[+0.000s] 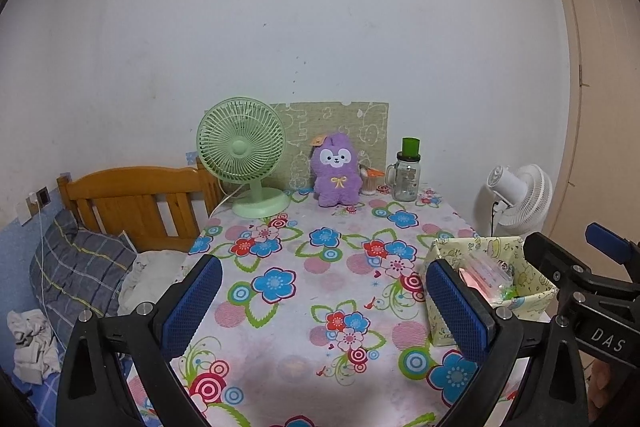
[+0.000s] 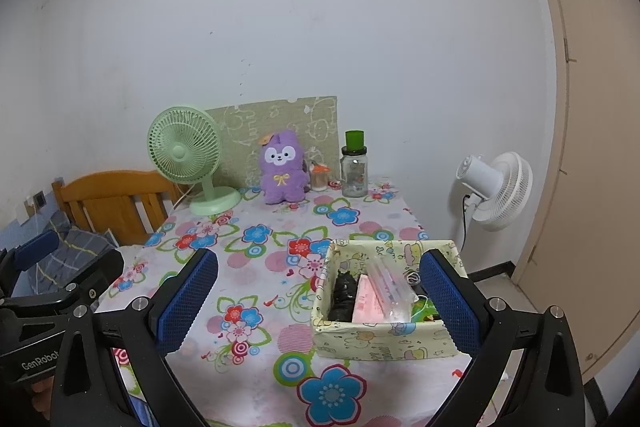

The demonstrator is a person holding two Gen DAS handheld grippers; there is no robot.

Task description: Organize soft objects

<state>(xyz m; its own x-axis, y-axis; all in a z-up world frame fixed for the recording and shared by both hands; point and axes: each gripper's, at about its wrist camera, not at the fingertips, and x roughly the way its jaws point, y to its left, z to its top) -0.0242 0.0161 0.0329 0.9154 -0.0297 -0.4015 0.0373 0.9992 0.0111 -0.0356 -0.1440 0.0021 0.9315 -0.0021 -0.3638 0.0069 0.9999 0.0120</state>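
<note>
Both tongs spread wide, nothing between the pads. Left tongs point(image 1: 324, 307) hovering over the near middle of the worktop point(image 1: 304, 283), above bare flowered cloth. Right tongs point(image 2: 320, 303) hovering beside them, right pad overlapping the fabric box point(image 2: 384, 341) in its own view.

Purple plush toy point(image 1: 335, 175) sitting upright at the far edge of the worktop, back to the patterned board point(image 1: 340, 123), between the green fan point(image 1: 242, 155) and the glass jar point(image 1: 407, 173). Just beside its right flank, a small cup point(image 1: 370, 183), close enough to be knocked. Long axis of the plush vertical, face toward the cameras.

From the left tongs: straight ahead, well apart, almost centred between the pads. From the right tongs: ahead and off to the left. Left tongs probably the better placed, needing only a forward reach; right tongs nearer the box.

Box at the near right of the worktop, already holding a pink packet point(image 2: 368, 301), a clear wrapped pack point(image 2: 390, 291) and a dark item point(image 2: 344, 293). Likely destination for the plush, though room inside looks tight.
</note>
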